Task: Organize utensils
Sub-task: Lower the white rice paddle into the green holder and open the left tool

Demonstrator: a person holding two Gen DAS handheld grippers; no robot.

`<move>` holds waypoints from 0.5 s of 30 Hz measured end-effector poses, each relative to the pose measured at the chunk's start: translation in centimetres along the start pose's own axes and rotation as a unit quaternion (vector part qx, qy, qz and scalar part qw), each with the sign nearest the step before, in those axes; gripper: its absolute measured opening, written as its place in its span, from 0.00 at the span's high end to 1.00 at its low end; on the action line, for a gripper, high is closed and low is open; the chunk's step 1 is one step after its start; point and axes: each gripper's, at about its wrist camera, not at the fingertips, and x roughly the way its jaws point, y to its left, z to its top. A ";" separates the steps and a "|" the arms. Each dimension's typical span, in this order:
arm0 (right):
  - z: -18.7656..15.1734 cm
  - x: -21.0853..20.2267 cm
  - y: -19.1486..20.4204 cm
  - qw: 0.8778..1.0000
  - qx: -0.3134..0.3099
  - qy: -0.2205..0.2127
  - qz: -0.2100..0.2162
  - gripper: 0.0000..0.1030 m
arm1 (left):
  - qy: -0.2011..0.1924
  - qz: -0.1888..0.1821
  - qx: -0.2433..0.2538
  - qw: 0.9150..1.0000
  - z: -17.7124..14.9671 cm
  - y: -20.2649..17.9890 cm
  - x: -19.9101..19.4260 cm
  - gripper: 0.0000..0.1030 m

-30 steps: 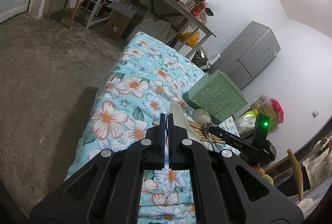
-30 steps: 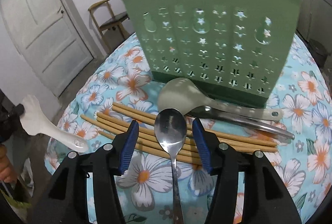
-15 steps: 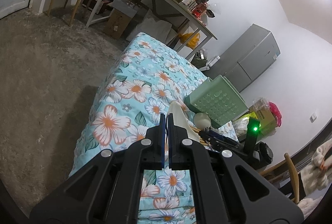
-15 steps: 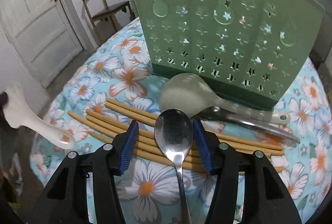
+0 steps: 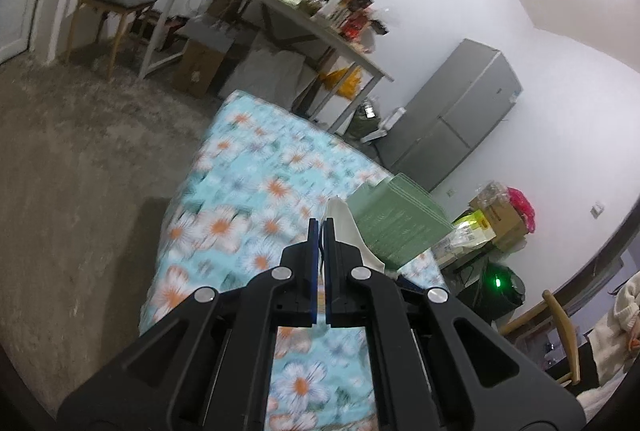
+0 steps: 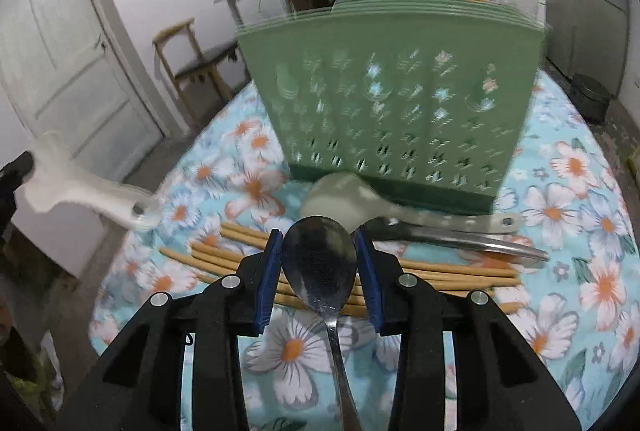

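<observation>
Right wrist view: findings run left to right, places given by clock face on that view.
Left gripper [image 5: 320, 231]: jaws clamped on the white plastic rice paddle [image 6: 80, 187], which hangs in the air at 9 o'clock with its holed handle end toward the table; in the left wrist view only the paddle's pale edge shows, just right of the pads.
Table: a round top under a turquoise cloth with orange-and-white flowers [image 6: 580, 199].
Bamboo chopsticks [image 6: 440, 271]: several tan sticks lying side by side across the cloth at centre, passing under the right gripper's tips.
Right gripper [image 6: 320, 259]: jaws closing, with the bowl of the polished steel spoon [image 6: 320, 263] between the blue pads [image 6: 272, 271]; whether the pads press on it yet cannot be told. Its handle runs back toward 6 o'clock.
Grey-green plastic ladle [image 6: 340, 199]: just beyond the steel spoon, bowl against the holder's foot, handle toward 3 o'clock.
Steel handle [image 6: 472, 243]: lies beside the ladle; its head is hidden.
Green perforated plastic utensil holder [image 6: 392, 103]: upright at 12 o'clock, blurred, compartments not visible.
Step in hand, judged: securing the spoon for transfer to the holder.
Advice: finish the squeeze squarely before lifting, since a smooth curved bowl may slip or pivot; raise it clear of the chopsticks; lower it handle-first over the rim.
</observation>
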 end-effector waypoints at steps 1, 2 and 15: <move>0.2 -0.8 -0.2 1.000 0.005 -0.013 0.002 0.65 | -0.003 -0.005 0.005 1.000 0.5 -0.5 0.2 0.99; 0.4 -1.7 -0.4 1.000 0.009 -0.024 0.002 0.65 | -0.007 -0.010 0.013 1.000 1.4 -1.3 0.5 0.99; 2.0 -7.3 -4.2 0.993 0.048 -0.106 0.031 0.65 | -0.024 0.025 0.115 0.993 7.6 -9.9 7.8 0.99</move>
